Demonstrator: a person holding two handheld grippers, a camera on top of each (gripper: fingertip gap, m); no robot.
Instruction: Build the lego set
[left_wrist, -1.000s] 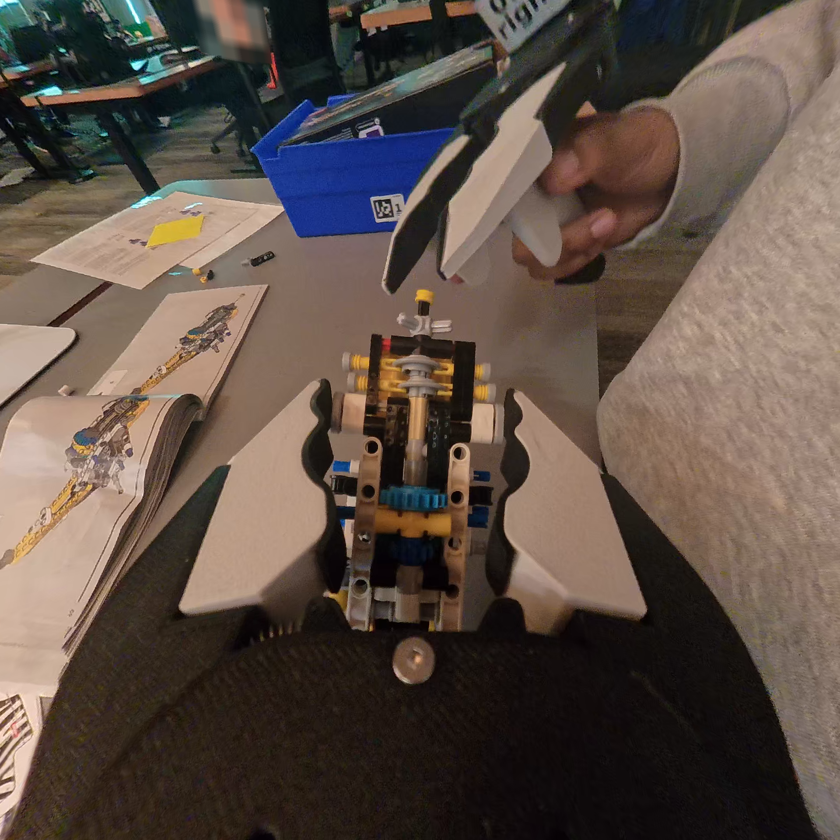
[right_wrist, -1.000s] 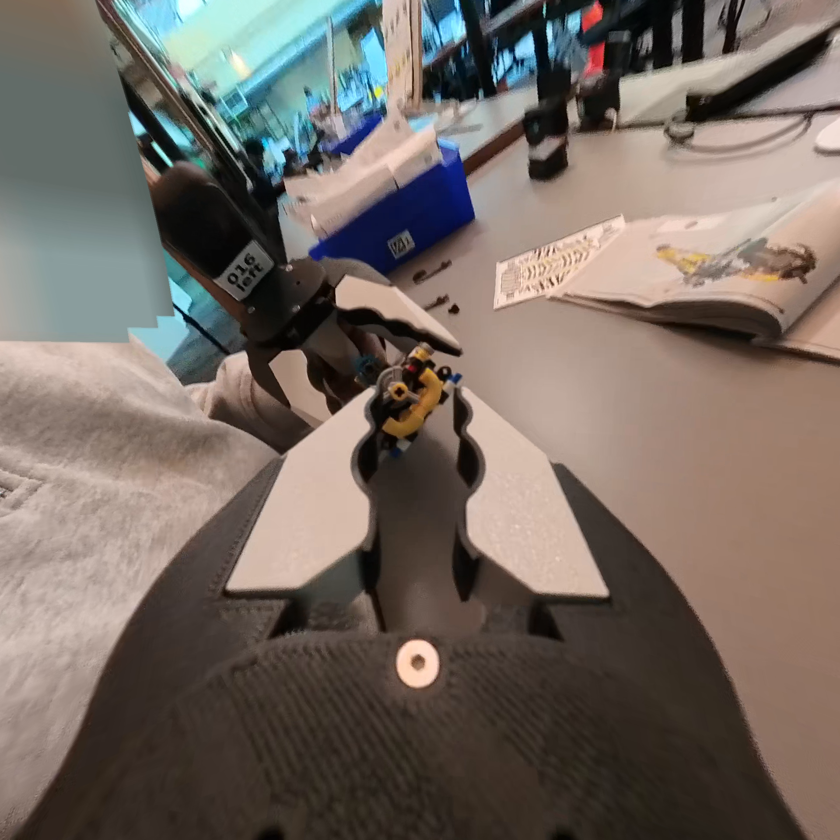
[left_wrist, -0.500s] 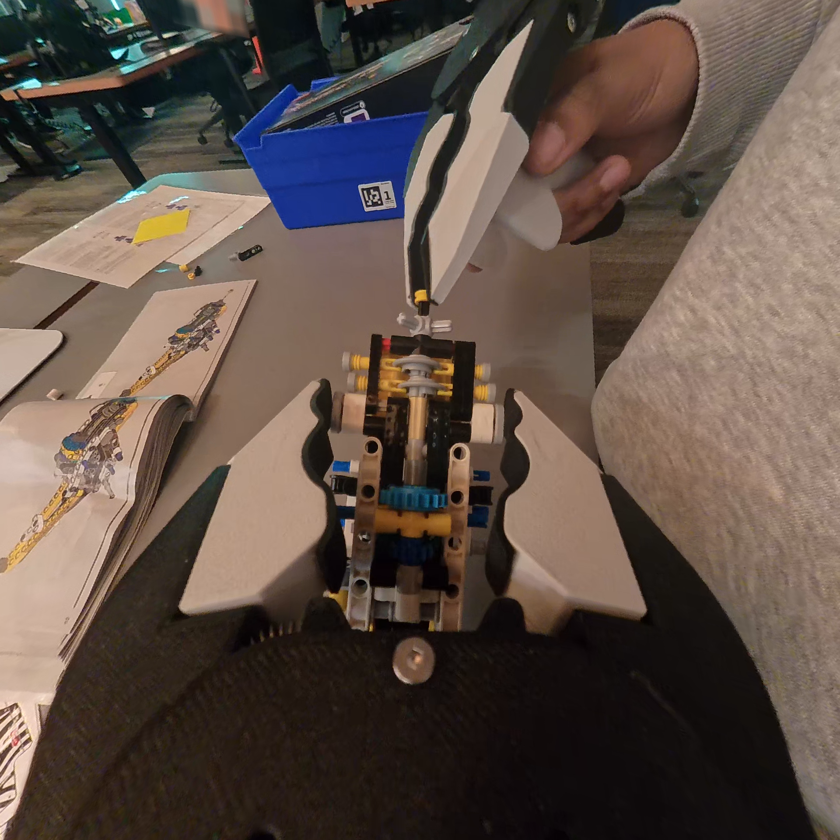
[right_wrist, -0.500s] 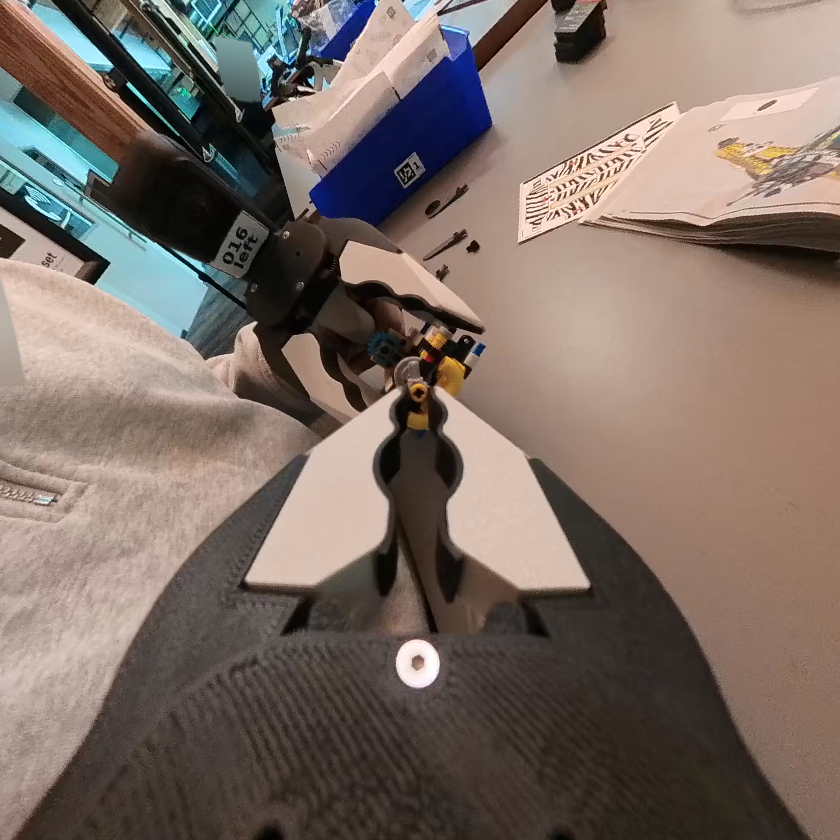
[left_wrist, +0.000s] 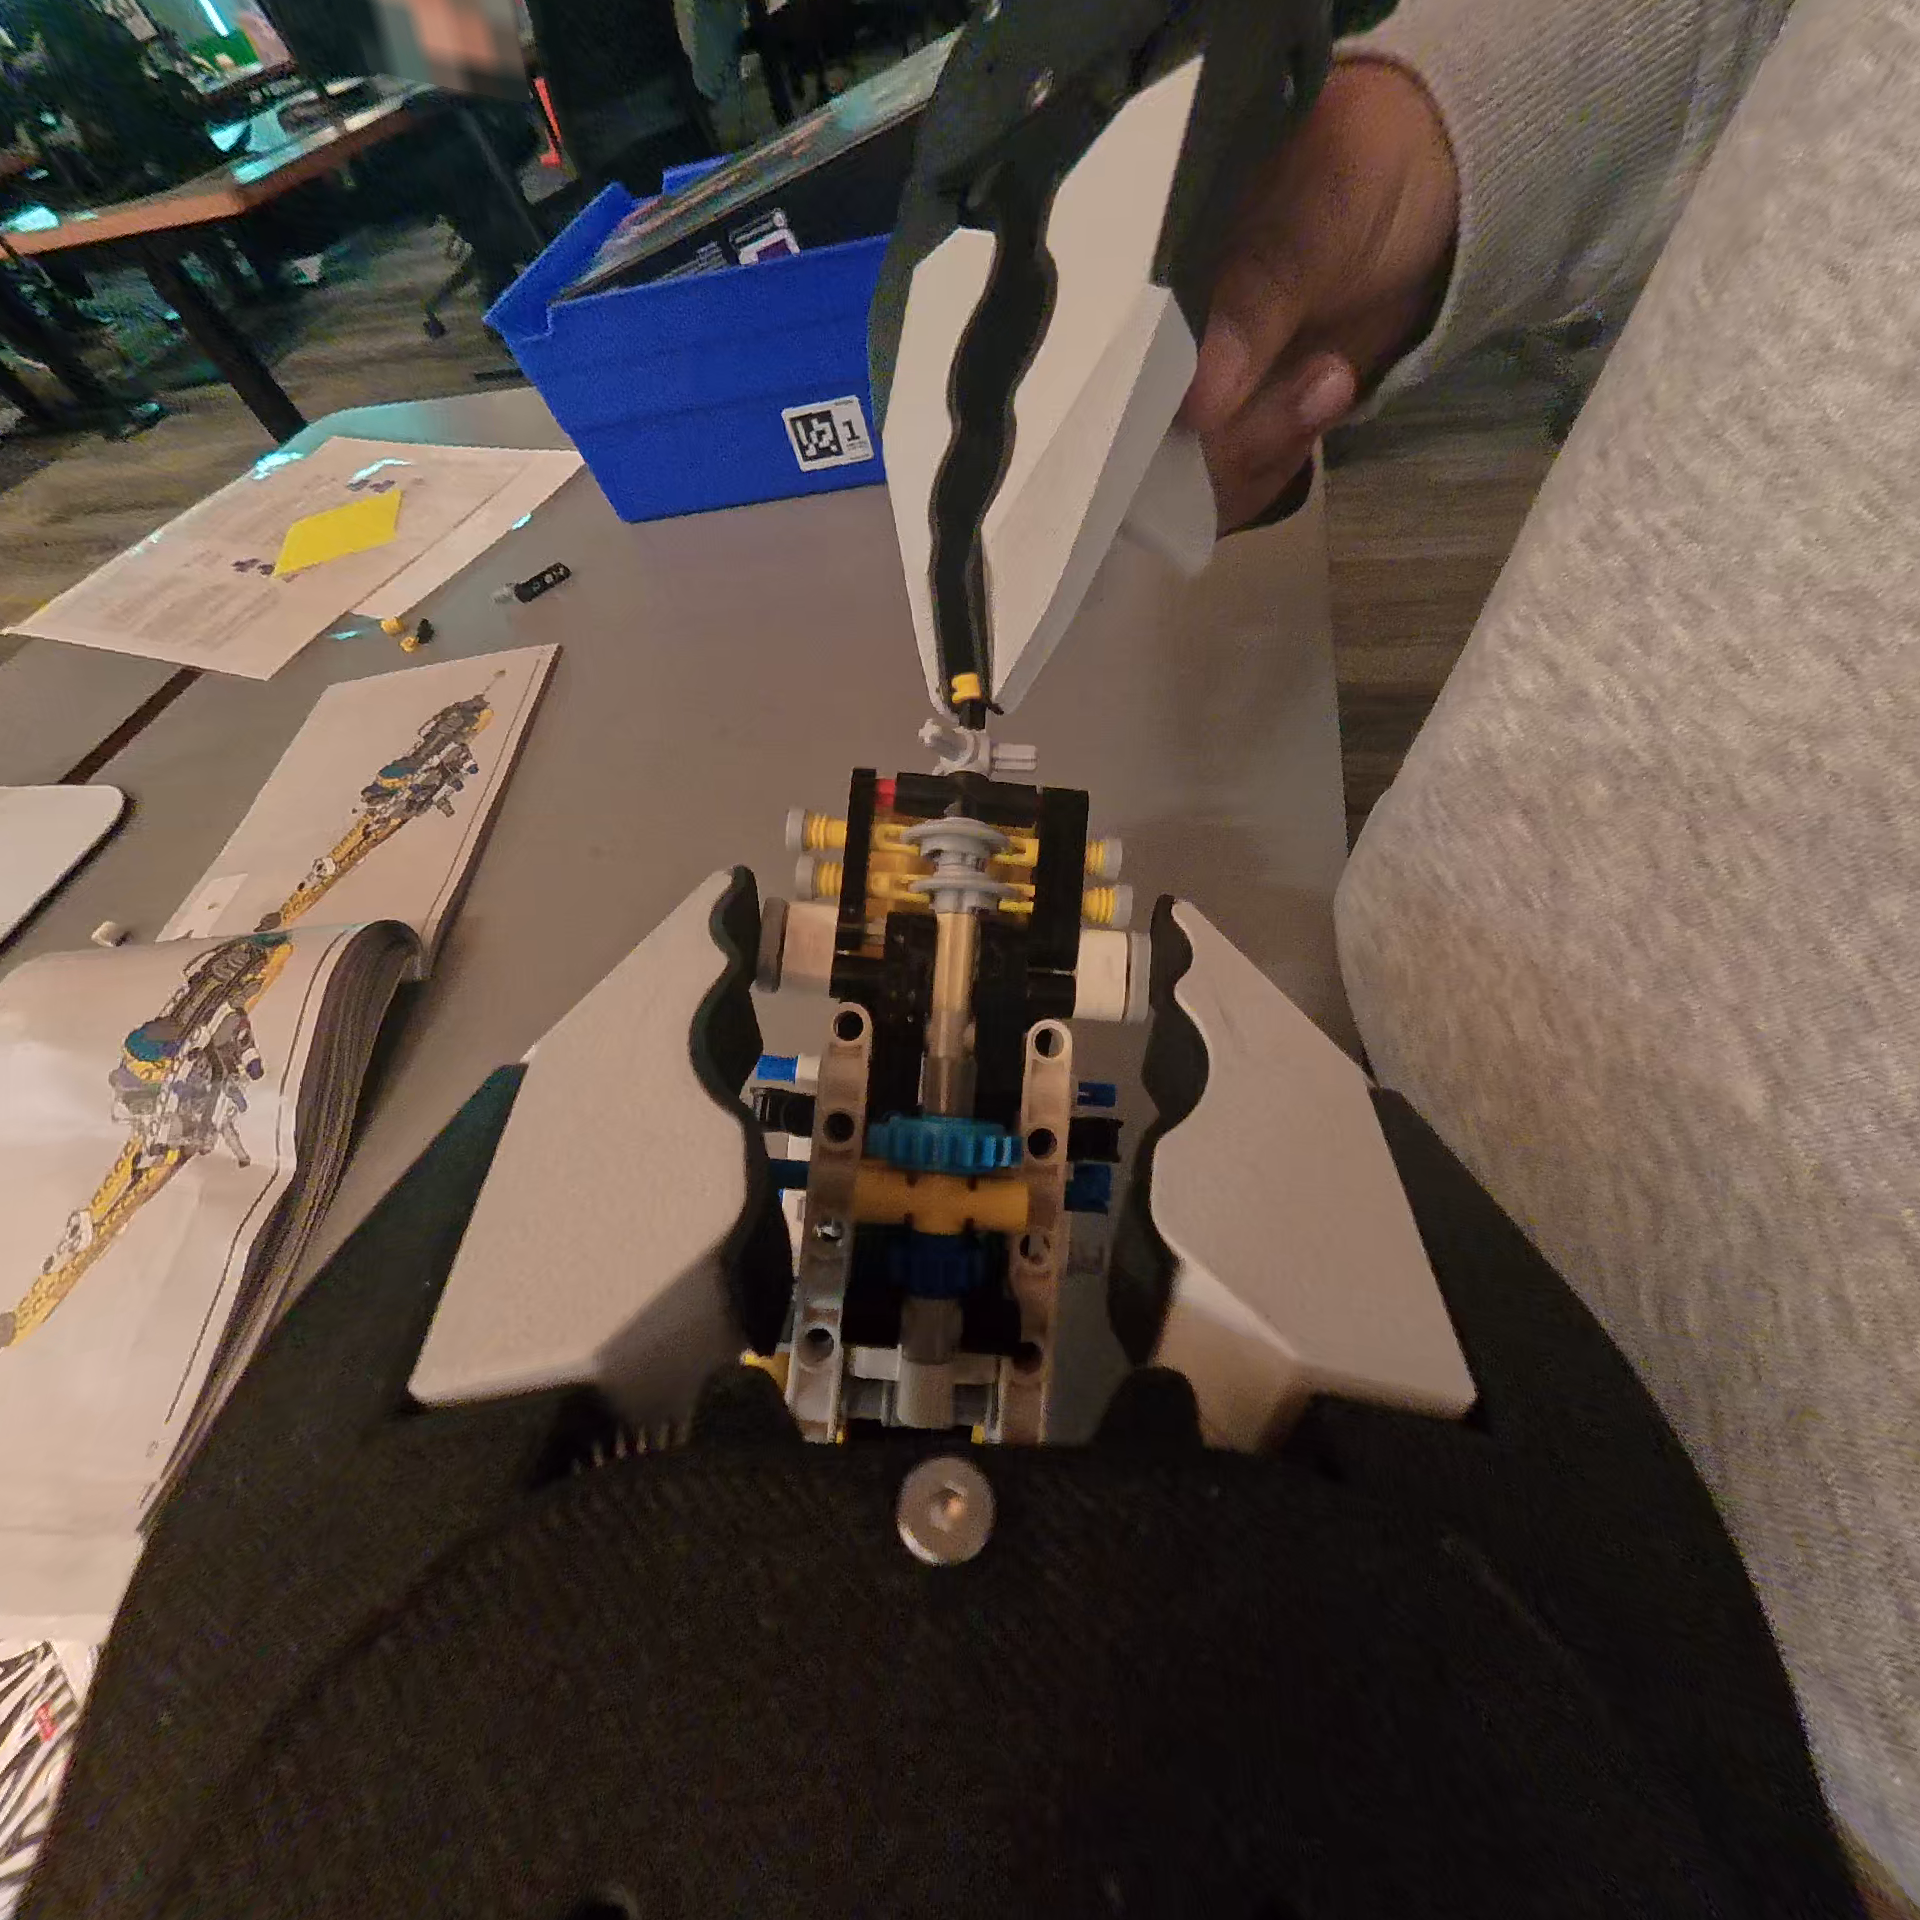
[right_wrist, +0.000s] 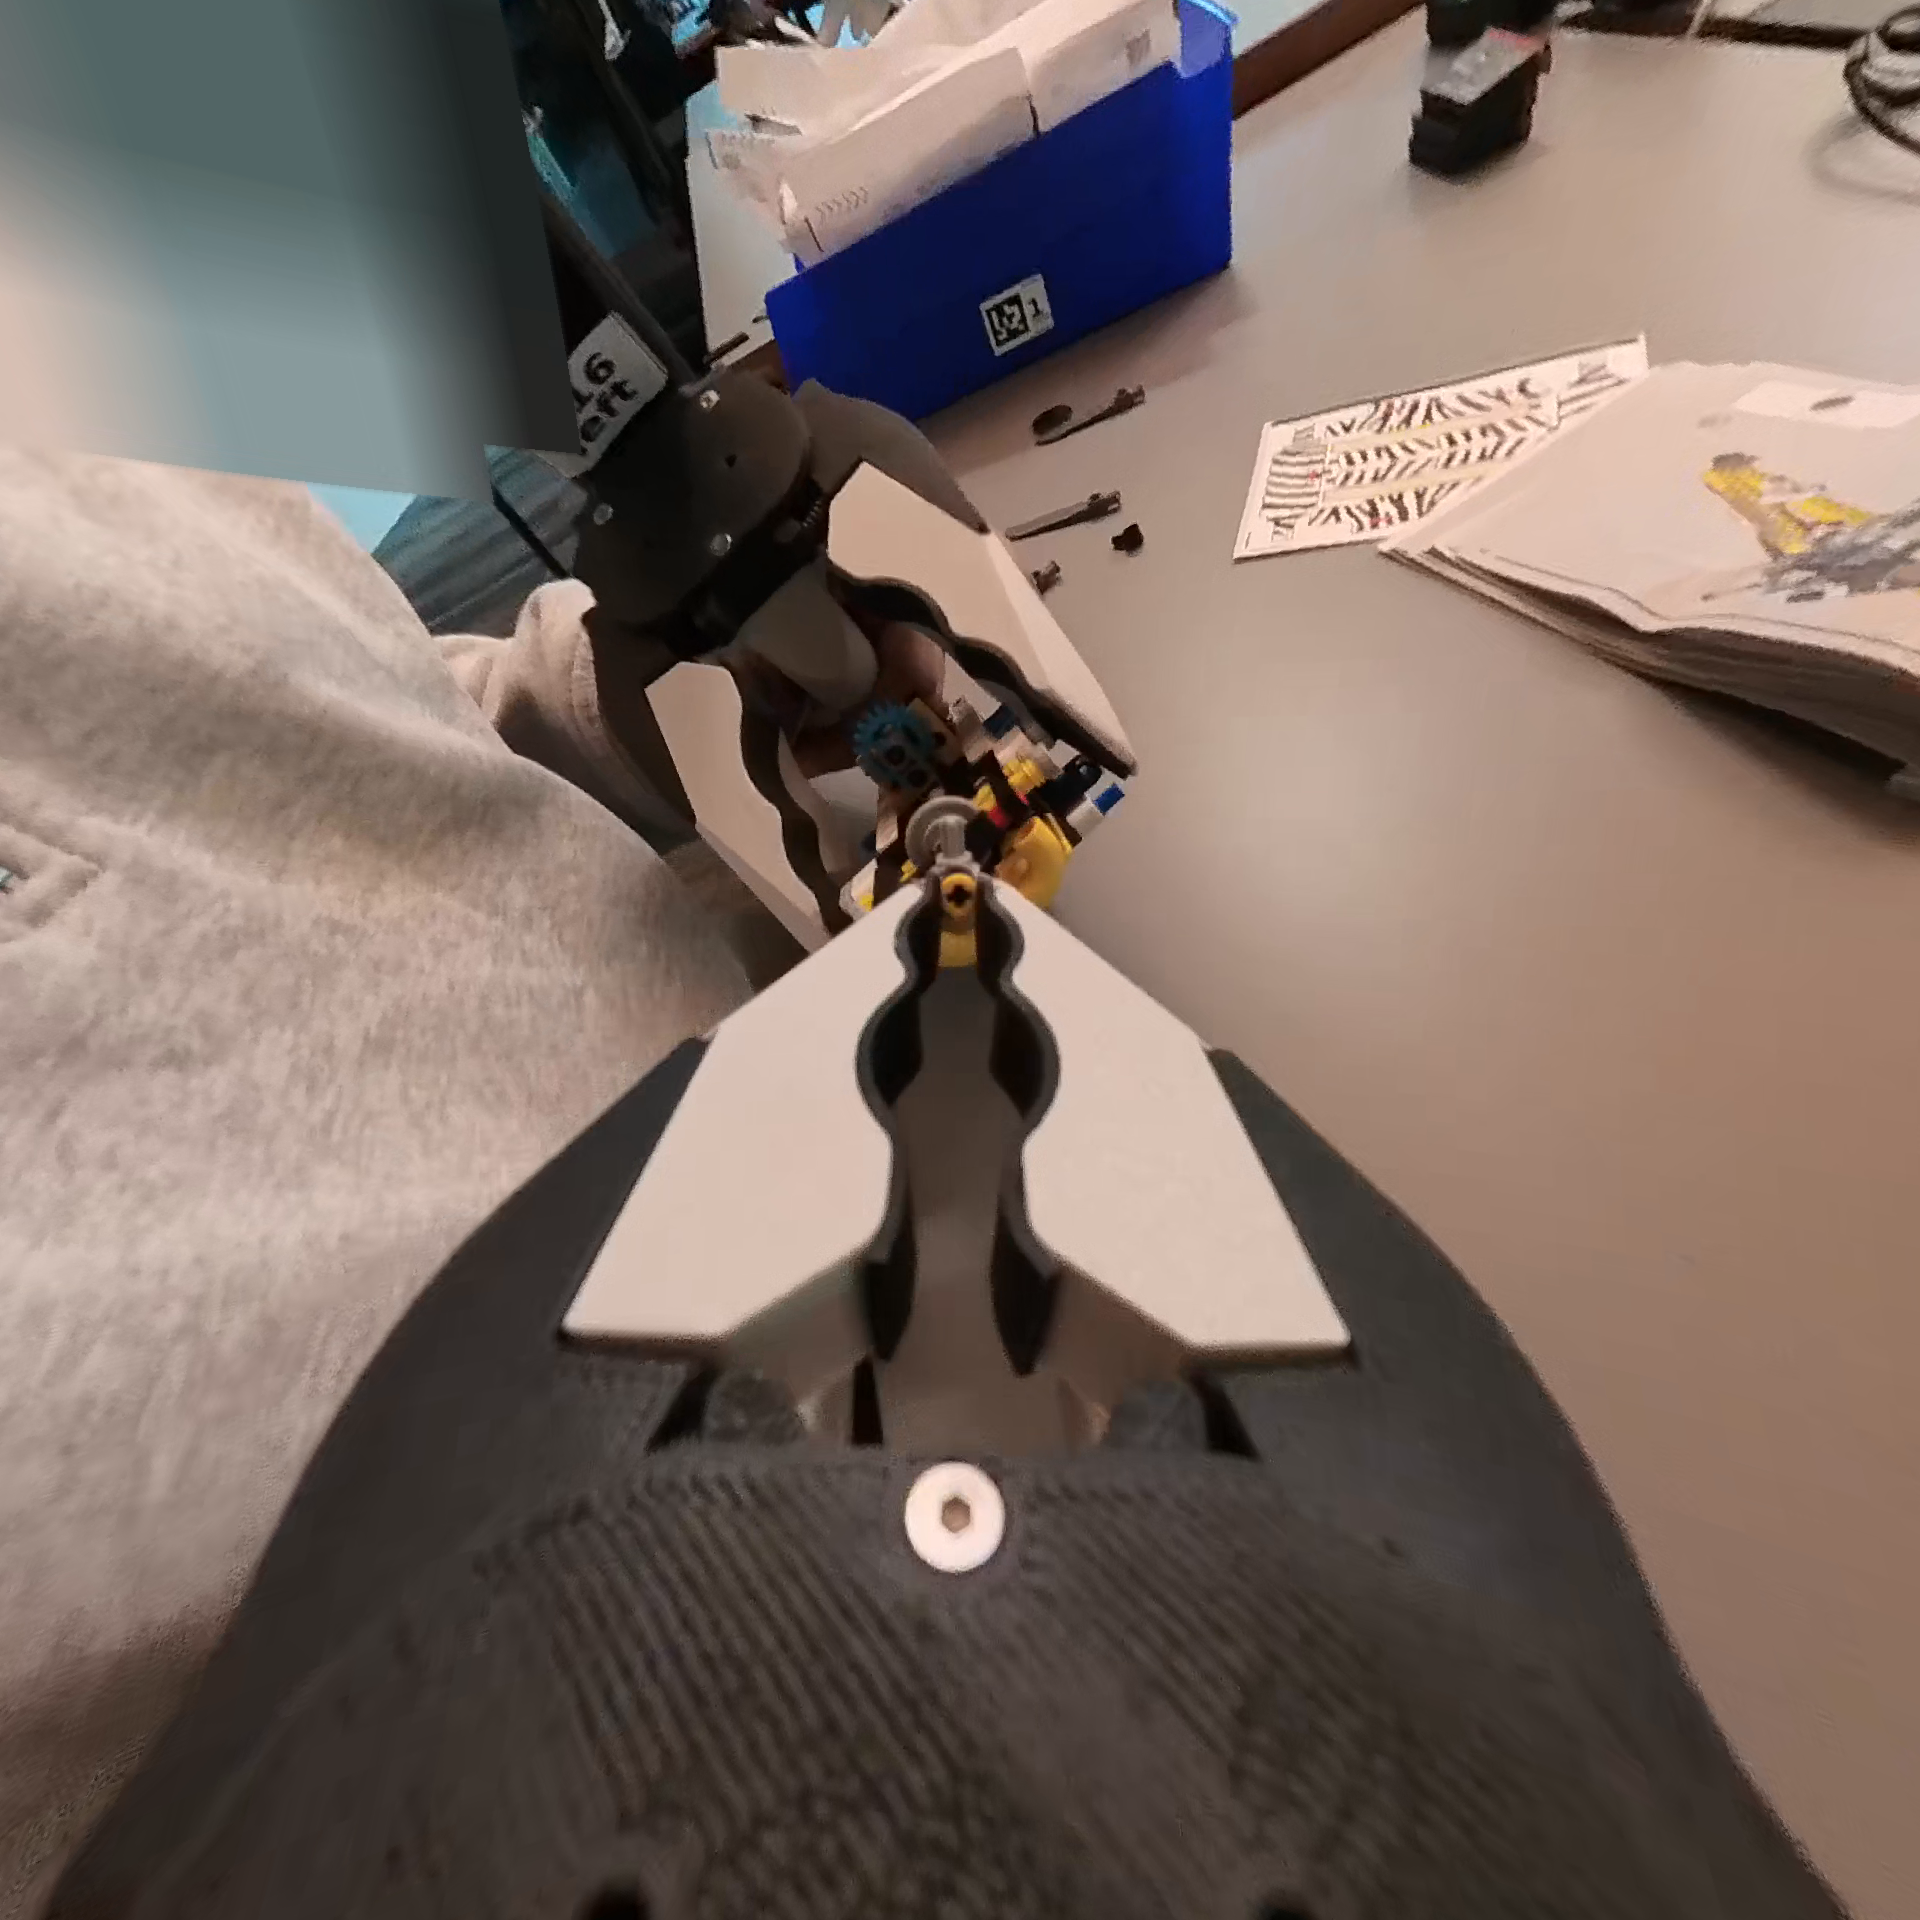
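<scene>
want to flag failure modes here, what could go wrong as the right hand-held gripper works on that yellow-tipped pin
1. The right hand-held gripper pinches only the yellow-tipped pin by its tip; it could slip or tilt.
2. Pushing could shift the lego assembly in the left hand-held gripper.

The toy model (left_wrist: 951, 1091) is glossy hard plastic, as is the blue bin (left_wrist: 686, 384) at eleven o'clock. The gripper fingers (left_wrist: 613, 1174) look matt and faintly grainy. The table (right_wrist: 1455, 831) is smooth matt grey; the booklet (left_wrist: 156, 1122) is paper; the sleeve (left_wrist: 1662, 831) at three o'clock is nubbly cloth.
</scene>
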